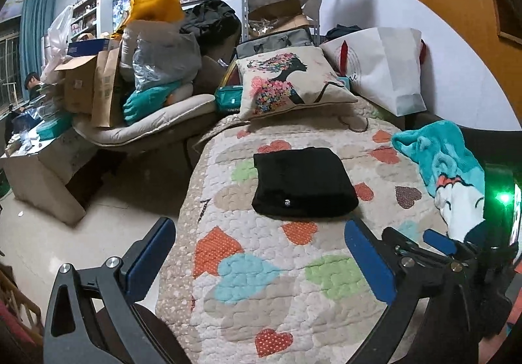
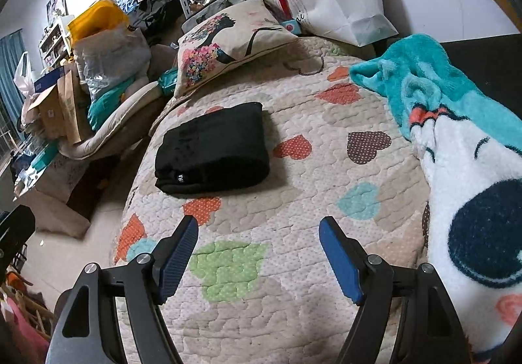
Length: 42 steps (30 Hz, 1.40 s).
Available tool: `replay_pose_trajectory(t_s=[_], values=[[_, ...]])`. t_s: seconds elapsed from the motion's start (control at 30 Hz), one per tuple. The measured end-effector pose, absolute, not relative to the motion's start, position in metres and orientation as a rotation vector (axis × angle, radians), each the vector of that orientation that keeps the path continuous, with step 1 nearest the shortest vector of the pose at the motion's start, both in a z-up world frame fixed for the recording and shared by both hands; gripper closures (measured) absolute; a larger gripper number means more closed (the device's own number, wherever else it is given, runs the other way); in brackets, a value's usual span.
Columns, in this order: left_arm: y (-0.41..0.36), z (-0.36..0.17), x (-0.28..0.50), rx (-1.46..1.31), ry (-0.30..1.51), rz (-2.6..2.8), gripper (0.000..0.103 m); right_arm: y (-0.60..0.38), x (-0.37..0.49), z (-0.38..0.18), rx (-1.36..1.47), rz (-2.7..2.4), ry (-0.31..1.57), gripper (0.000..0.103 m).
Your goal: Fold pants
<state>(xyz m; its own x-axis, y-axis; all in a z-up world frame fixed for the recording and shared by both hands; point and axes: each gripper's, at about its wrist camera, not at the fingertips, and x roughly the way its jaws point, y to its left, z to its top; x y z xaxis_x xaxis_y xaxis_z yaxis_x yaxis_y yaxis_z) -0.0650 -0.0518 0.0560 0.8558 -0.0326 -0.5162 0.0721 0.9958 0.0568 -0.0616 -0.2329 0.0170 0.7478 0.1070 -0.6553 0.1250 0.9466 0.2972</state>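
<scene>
Quilt (image 2: 293, 266): one folded pants (image 2: 213, 148), two grippers spread, empty

The tag on the pants (image 1: 287, 202) is too small to read in either view. At the right edge of the left wrist view, the blanket (image 1: 456, 181) hides part of the right gripper (image 1: 438, 238), and the frame cuts off the rest. At far left, a person (image 1: 32, 83) sits half hidden behind boxes (image 1: 81, 83), face too small to make out.

One folded pants (image 1: 301, 182), one pillow (image 1: 290, 83), one fleece blanket (image 2: 456, 142), two tongs.
</scene>
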Motion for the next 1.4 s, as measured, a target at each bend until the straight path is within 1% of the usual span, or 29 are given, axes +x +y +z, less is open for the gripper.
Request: replay_pose_trajectory(t_s=[0.33,1.07,1.4], values=[[-0.044,0.043,-0.056,0.009,0.620,-0.074,0.000,-0.228,-0.059,0.012,0.321,-0.007,0.744,0.021],[-0.045,0.043,-0.058,0.005,0.622,-0.072,0.000,-0.225,-0.059,0.011,0.313,-0.008,0.747,0.020],[-0.042,0.033,-0.054,0.006,0.652,-0.078,0.000,-0.227,-0.056,0.008,0.311,-0.006,0.755,0.020]])
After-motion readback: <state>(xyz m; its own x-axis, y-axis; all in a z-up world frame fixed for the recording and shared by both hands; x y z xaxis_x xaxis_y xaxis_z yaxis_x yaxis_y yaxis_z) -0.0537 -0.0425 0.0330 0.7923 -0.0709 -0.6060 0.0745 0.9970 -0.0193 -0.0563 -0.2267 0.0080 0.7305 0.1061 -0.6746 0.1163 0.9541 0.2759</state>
